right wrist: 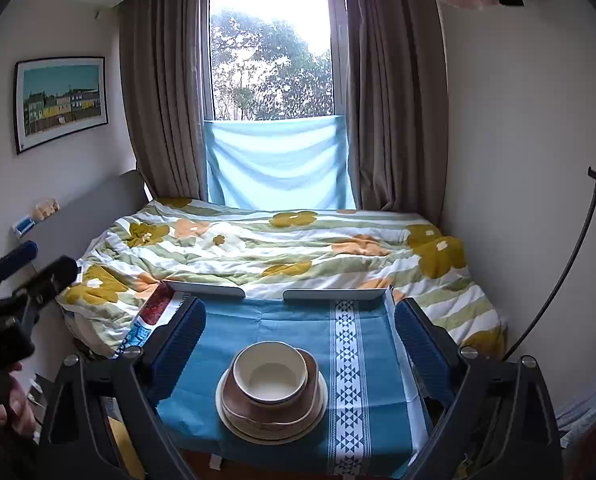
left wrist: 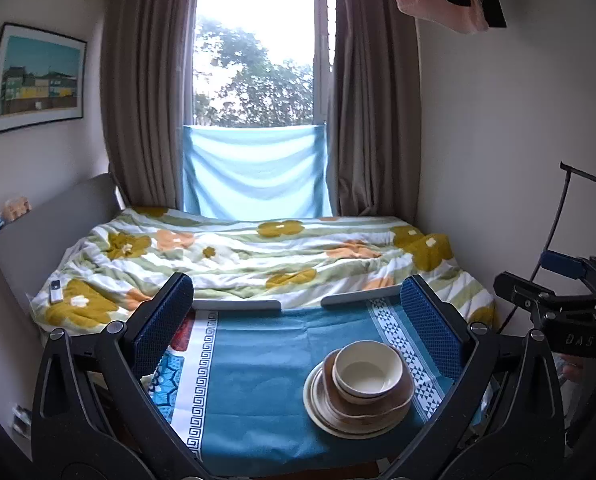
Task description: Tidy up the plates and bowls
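- Your left gripper [left wrist: 296,328] and right gripper [right wrist: 299,338] both stand wide apart, holding nothing.
- The stack of plates and bowls [right wrist: 272,394] sits on the blue tablecloth [right wrist: 258,320].
- Beyond the tablecloth lies a bed with a floral duvet [right wrist: 278,248], then a curtained window [right wrist: 272,64].

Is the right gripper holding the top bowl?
No: the right gripper is open, fingers apart above the table, clear of the cream bowl on the stack.

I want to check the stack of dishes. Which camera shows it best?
The right wrist view: the stack of dishes sits centred between its open fingers. The left wrist view shows it whole too, but off to the right.
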`<state>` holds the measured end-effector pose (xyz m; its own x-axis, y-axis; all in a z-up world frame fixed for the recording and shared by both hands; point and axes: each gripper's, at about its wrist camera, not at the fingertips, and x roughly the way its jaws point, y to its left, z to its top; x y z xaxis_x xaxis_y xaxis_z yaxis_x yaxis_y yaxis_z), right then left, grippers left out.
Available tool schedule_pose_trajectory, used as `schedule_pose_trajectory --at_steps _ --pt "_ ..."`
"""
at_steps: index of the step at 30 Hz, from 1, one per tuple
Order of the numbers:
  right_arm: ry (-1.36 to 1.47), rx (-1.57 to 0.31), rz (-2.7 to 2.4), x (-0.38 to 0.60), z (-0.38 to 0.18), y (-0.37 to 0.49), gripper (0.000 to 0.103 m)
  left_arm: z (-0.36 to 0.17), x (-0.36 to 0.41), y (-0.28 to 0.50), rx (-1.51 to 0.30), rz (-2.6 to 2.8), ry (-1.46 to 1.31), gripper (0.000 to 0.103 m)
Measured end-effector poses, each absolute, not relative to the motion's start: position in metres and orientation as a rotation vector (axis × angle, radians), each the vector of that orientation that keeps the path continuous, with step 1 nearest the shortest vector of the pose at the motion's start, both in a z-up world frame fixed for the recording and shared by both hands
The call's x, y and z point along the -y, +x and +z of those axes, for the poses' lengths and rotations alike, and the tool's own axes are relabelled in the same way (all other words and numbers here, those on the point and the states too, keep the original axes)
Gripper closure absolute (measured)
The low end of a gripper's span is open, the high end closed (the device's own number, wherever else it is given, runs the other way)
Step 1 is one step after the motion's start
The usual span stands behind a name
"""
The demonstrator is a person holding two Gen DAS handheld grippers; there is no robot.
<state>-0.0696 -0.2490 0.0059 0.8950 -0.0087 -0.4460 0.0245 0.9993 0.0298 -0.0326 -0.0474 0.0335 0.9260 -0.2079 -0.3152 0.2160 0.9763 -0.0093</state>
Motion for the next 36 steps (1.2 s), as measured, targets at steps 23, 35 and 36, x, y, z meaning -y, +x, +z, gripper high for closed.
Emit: schedule_pose_trajectory --at_steps 23,35,36 --pt "0.041 -0.394 -0.062 0.236 0.008 -0.071 0.001 0.019 0.033 -0.035 -0.313 -0.183 0.055 0.000" --pt "0.036 -0.391 -0.062 0.236 0.009 -0.070 0.001 0.019 0.032 -0.033 -0.310 -0.182 0.058 0.000" --pt "0.037 -0.392 -0.062 0.236 0.009 -0.070 0.001 0.019 0.032 -0.033 -0.308 -0.181 0.057 0.000"
